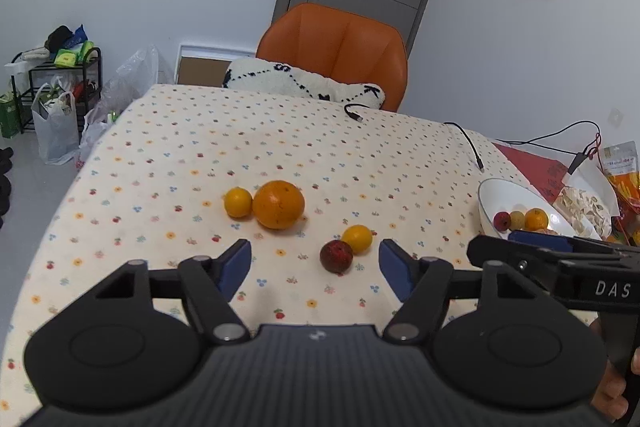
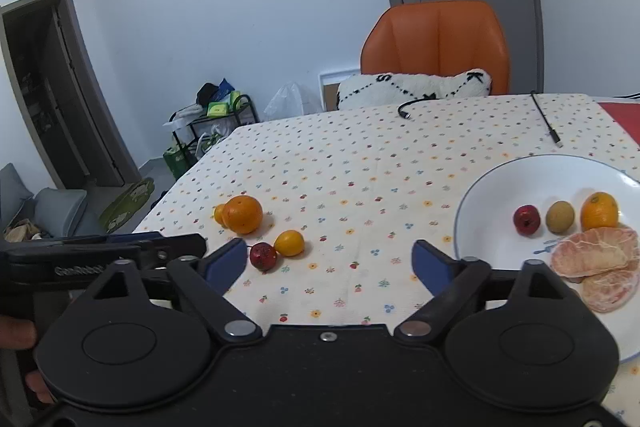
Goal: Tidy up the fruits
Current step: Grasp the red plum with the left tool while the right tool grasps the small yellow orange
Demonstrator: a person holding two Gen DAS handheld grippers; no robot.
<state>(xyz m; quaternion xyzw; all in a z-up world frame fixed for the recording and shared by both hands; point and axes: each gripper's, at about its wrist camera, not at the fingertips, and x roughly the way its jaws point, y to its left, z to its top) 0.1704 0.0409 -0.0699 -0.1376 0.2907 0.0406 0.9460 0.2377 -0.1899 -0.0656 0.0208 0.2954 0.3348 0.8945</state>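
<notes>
On the dotted tablecloth lie a large orange (image 1: 279,205) (image 2: 242,214), a small yellow fruit (image 1: 238,202) touching its left side, a dark red fruit (image 1: 336,256) (image 2: 263,256) and a second small yellow fruit (image 1: 357,238) (image 2: 289,242) touching it. My left gripper (image 1: 315,267) is open and empty, just short of the red fruit. My right gripper (image 2: 329,261) is open and empty, between the loose fruit and the white plate (image 2: 496,187) (image 1: 492,199). The plate holds a red fruit (image 2: 527,219), a greenish fruit (image 2: 560,216), a small orange (image 2: 599,211) and peeled segments (image 2: 596,259).
An orange chair (image 1: 336,43) with a white cushion (image 1: 304,83) stands at the table's far edge. Black cables (image 1: 468,143) (image 2: 546,119) lie at the back of the table. Snack bags (image 1: 592,203) lie right of the plate. A shelf with bags (image 1: 56,95) stands on the floor to the left.
</notes>
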